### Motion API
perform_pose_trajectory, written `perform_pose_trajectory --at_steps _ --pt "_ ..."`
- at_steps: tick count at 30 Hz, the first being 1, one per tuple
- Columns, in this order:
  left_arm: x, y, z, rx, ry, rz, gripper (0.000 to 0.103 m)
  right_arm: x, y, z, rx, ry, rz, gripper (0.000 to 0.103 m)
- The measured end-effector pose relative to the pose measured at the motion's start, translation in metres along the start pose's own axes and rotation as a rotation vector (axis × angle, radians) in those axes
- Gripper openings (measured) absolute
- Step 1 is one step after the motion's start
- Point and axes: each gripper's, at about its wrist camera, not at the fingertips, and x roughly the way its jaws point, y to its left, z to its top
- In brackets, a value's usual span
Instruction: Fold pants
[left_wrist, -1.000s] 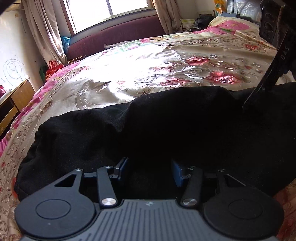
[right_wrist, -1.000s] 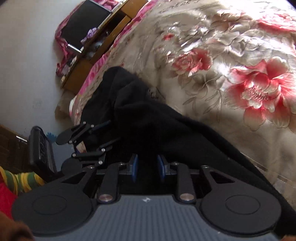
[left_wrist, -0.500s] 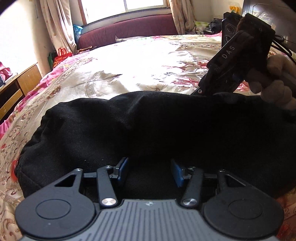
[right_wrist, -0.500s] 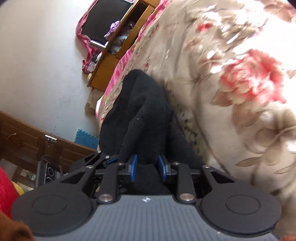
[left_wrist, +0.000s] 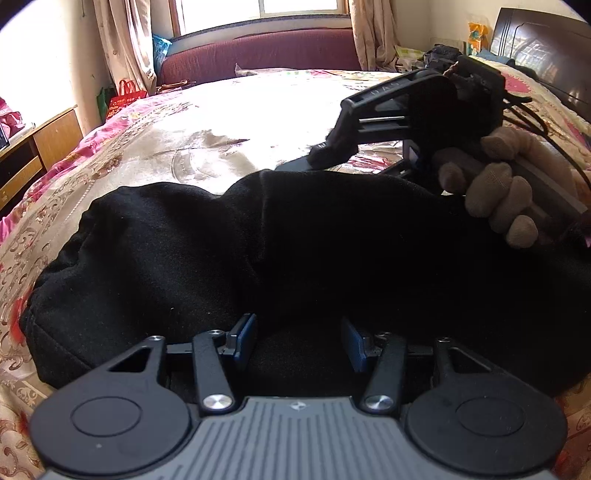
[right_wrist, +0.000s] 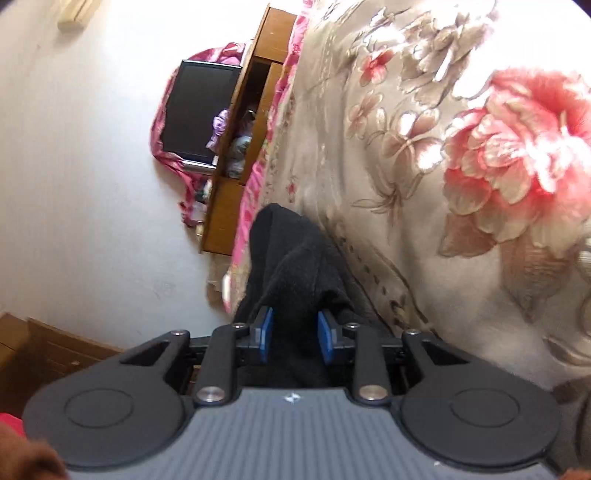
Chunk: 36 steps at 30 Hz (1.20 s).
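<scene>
The black fleece pants (left_wrist: 184, 258) lie bunched across the near edge of the flowered bedspread (left_wrist: 229, 122). My left gripper (left_wrist: 299, 339) sits low at their near edge. Its blue pads (left_wrist: 243, 338) stand fairly wide with thick black cloth filling the gap and covering their tips. My right gripper (left_wrist: 325, 151), held by a gloved hand (left_wrist: 495, 192), reaches in from the right over the far edge of the pants. In the right wrist view its jaws (right_wrist: 295, 328) are opening, and a ridge of the pants (right_wrist: 291, 258) still fills the gap between the pads.
A wooden cabinet (right_wrist: 225, 218) with a dark screen (right_wrist: 199, 110) stands by the white wall beside the bed. A maroon bench (left_wrist: 258, 48) under the window lies past the bed's far side, and a dark headboard (left_wrist: 546, 55) is at the right.
The right gripper has swung left and down over the pants, bringing cloth with it, and its pads now stand wider apart. The left gripper has stayed in place.
</scene>
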Motion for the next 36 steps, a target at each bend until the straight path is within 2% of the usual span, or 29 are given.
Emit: perform_pose_trajectory --at_steps 3,5,7,9,10,11,13,14,15,18,21,23,24,26,27,28,30,33,34,36 --pt "0.0 0.002 0.0 -0.014 0.002 -0.003 0.065 0.014 -0.015 0.003 0.115 -0.008 0.1 0.033" --pt "-0.001 0.002 0.0 -0.015 -0.003 -0.004 0.065 0.01 -0.016 0.006 0.162 -0.04 0.164 0.038" --pt "-0.001 0.001 0.0 -0.018 -0.004 -0.007 0.065 -0.003 -0.005 0.009 0.114 -0.141 0.212 0.039" --pt "0.002 0.006 0.002 -0.03 0.004 -0.016 0.065 -0.02 -0.002 0.013 0.105 -0.29 0.237 0.038" --pt "0.003 0.008 0.002 -0.035 0.002 -0.019 0.065 -0.026 -0.003 0.016 0.116 -0.314 0.228 0.038" --pt "0.002 0.008 0.002 -0.039 0.0 -0.022 0.065 -0.029 -0.003 0.021 0.114 -0.304 0.177 0.038" --pt "0.002 0.009 0.002 -0.043 -0.001 -0.024 0.065 -0.036 0.007 0.023 0.028 -0.293 0.016 0.038" --pt "0.002 0.009 0.002 -0.046 -0.003 -0.025 0.065 -0.035 0.012 0.022 0.0 -0.256 -0.041 0.038" --pt "0.002 0.01 0.002 -0.049 -0.003 -0.027 0.065 -0.035 0.014 0.021 -0.01 -0.222 -0.064 0.038" --pt "0.003 0.013 0.003 -0.06 -0.004 -0.034 0.065 -0.031 0.017 0.009 -0.022 -0.109 -0.064 0.038" --pt "0.004 0.014 0.002 -0.059 -0.006 -0.032 0.065 -0.004 0.02 0.007 -0.1 -0.026 -0.176 0.039" --pt "0.004 0.015 0.002 -0.061 -0.007 -0.03 0.065 0.012 0.017 0.01 -0.061 0.016 -0.16 0.039" --pt "0.004 0.015 0.001 -0.062 -0.009 -0.031 0.065 0.014 0.017 0.012 -0.044 0.005 -0.138 0.038" --pt "0.004 0.016 0.001 -0.066 -0.01 -0.034 0.065 0.009 0.024 0.013 -0.027 -0.047 -0.052 0.015" --pt "0.005 0.016 0.001 -0.069 -0.01 -0.037 0.065 0.007 0.027 0.014 -0.023 -0.076 -0.025 0.012" --pt "0.006 0.017 0.001 -0.074 -0.009 -0.04 0.066 0.005 0.031 0.014 -0.033 -0.104 -0.026 0.004" --pt "0.007 0.018 0.0 -0.079 -0.008 -0.041 0.066 0.003 0.034 0.021 -0.048 -0.168 -0.032 0.002" --pt "0.007 0.019 0.0 -0.078 -0.012 -0.039 0.066 0.001 0.034 0.026 -0.062 -0.217 -0.094 0.003" --pt "0.006 0.02 0.0 -0.082 -0.017 -0.041 0.066 0.001 0.039 0.026 -0.099 -0.211 -0.135 0.008" --pt "0.001 0.023 0.001 -0.1 -0.045 -0.04 0.066 0.0 0.052 0.022 -0.165 -0.151 -0.203 0.008"
